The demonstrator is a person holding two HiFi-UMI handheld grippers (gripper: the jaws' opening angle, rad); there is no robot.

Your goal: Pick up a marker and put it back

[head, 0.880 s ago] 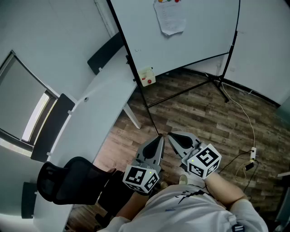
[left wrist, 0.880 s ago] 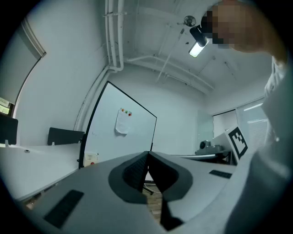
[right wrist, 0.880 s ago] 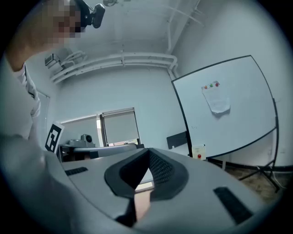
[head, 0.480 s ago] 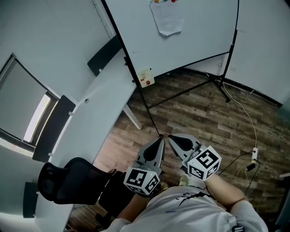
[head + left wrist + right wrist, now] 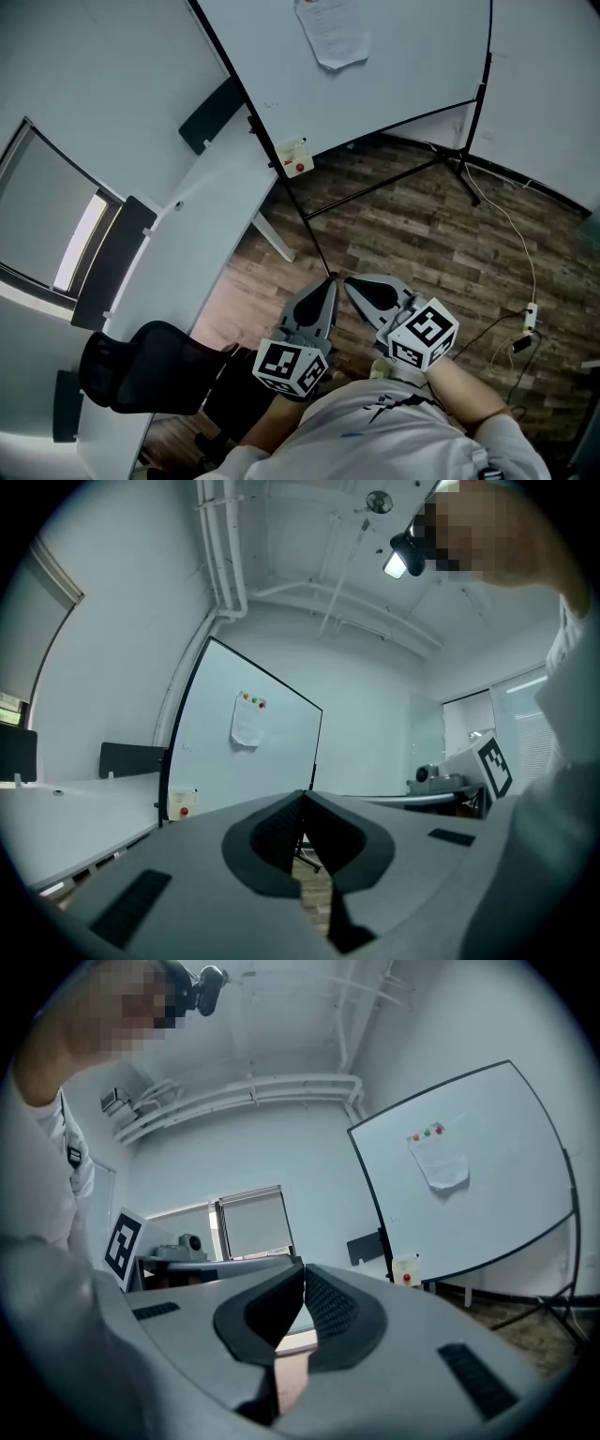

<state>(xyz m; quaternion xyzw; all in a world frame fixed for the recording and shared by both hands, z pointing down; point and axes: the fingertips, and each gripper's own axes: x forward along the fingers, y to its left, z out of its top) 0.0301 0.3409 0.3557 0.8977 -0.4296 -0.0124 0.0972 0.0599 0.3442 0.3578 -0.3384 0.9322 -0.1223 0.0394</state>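
No marker shows clearly in any view. A small cream box point(image 5: 292, 157) with a red spot hangs at the lower left corner of the whiteboard point(image 5: 394, 66); it also appears as the box point(image 5: 181, 803) and the box point(image 5: 406, 1271) in the gripper views. My left gripper point(image 5: 329, 282) and right gripper point(image 5: 349, 281) are held side by side low in the head view, close to my body and well short of the board. Both are shut with nothing between the jaws, as the left gripper point(image 5: 303, 795) and right gripper point(image 5: 305, 1267) show in their own views.
A sheet of paper point(image 5: 328, 33) is pinned to the board under coloured magnets. The board's black stand legs point(image 5: 450, 169) spread over the wood floor. A long white desk point(image 5: 216, 216) runs along the left, with a black office chair point(image 5: 141, 375) near me. A cable and plug point(image 5: 527, 319) lie at right.
The head view has shifted slightly, so the whiteboard and box sit a little higher and further left. Both grippers stay shut in about the same place.
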